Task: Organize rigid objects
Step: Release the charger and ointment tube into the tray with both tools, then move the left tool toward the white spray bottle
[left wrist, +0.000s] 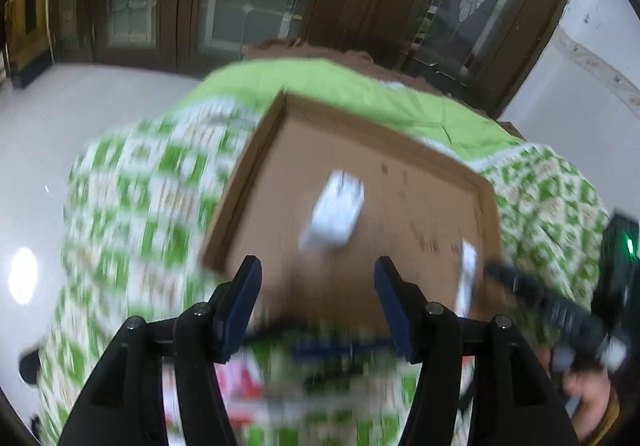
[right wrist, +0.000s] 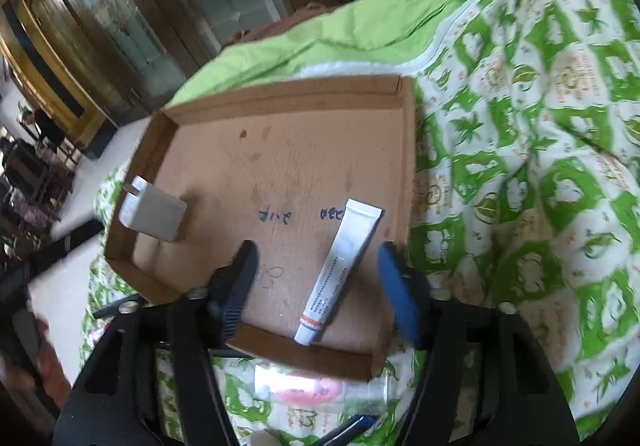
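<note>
On cardboard tray [right wrist: 280, 150]: white charger [right wrist: 154, 212] at L wall, ointment tube [right wrist: 340, 266] betw wide-open R gripper [right wrist: 316, 278]; L gripper [left wrist: 318, 302] wide too, empty.

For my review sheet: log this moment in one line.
tray: charger, tube inside | left gripper: open, empty | right gripper: open, over tube | outside: clear packet

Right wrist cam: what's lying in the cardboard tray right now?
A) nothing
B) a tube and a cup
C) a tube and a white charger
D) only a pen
C: the tube lies near the tray's right wall, between the right tool's open fingers, and the charger sits at its left wall.
</note>
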The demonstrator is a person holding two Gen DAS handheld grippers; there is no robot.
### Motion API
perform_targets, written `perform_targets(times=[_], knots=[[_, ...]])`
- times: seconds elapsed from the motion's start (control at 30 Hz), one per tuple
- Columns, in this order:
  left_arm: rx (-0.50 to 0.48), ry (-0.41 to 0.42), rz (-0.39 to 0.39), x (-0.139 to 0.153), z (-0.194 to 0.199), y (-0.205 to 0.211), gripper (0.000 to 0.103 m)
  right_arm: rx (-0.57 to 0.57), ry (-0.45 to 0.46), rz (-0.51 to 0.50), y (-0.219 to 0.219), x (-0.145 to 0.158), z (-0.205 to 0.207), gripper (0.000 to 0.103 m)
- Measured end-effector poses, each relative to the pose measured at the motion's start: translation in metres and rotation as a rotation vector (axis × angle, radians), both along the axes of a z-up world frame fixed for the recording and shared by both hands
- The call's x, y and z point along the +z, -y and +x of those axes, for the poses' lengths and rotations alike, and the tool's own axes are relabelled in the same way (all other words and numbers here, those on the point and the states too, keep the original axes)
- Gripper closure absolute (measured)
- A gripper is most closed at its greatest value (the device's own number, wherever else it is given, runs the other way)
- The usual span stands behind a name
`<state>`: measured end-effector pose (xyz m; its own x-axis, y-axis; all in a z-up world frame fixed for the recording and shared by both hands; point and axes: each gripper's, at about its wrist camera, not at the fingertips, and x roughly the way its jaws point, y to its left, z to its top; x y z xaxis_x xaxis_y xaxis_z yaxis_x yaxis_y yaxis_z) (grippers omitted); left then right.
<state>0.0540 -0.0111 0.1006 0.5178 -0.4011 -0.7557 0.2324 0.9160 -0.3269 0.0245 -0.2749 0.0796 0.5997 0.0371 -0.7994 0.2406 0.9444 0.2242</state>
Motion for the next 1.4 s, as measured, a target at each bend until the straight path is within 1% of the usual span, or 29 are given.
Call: perform_targets(times=[0.07,0.23,0.3,0.37,0.4,0.43,0.47,0.53,0.63,0.73,0.8,0.9,1.07,1.2,1.4], knots=[[0.017,-0.027,-0.016,-0.009,-0.027,-0.014,0.044,-0.002,0.034,0.014,-0.001,0.008,-0.009,0.033],[0.052,-0.054,0.021,-0.032,-0.085,-0.039,0.043,0.009,0.091,0.040,-0.019,0.020,-0.036,0.031],[0.056,-0.069,0.059,-0.040,-0.100,-0.043,0.043,0.043,0.088,0.030,-0.032,0.020,-0.045,0.030],[0.058,-0.096,0.063,-0.046,-0.108,-0.047,0.043,0.075,0.072,0.030,-0.045,0.016,-0.056,0.030],[0.065,-0.105,0.045,-0.046,-0.110,-0.049,0.043,0.092,0.061,0.037,-0.052,0.012,-0.060,0.030],[0.072,-0.105,0.018,-0.044,-0.113,-0.052,0.039,0.110,0.049,0.047,-0.057,0.009,-0.064,0.030],[0.078,-0.093,0.004,-0.042,-0.115,-0.054,0.033,0.125,0.036,0.059,-0.062,0.005,-0.070,0.030],[0.093,-0.067,0.013,-0.037,-0.119,-0.055,0.028,0.147,0.013,0.079,-0.071,-0.002,-0.079,0.030],[0.096,-0.074,0.015,-0.038,-0.125,-0.056,0.028,0.159,0.001,0.092,-0.080,-0.005,-0.091,0.030],[0.107,-0.091,0.027,-0.042,-0.131,-0.060,0.025,0.157,0.003,0.120,-0.083,-0.006,-0.104,0.030],[0.110,-0.107,0.026,-0.045,-0.133,-0.062,0.024,0.155,0.001,0.135,-0.081,-0.008,-0.107,0.022],[0.125,-0.130,0.022,-0.050,-0.135,-0.066,0.024,0.136,-0.004,0.139,-0.079,-0.009,-0.107,0.022],[0.157,-0.150,-0.017,-0.053,-0.138,-0.075,0.023,0.115,-0.004,0.152,-0.075,-0.008,-0.114,0.022],[0.162,-0.169,-0.042,-0.056,-0.137,-0.079,0.023,0.111,-0.006,0.147,-0.076,-0.008,-0.118,0.022],[0.138,-0.180,-0.032,-0.058,-0.137,-0.073,0.023,0.114,-0.014,0.122,-0.078,-0.010,-0.118,0.022]])
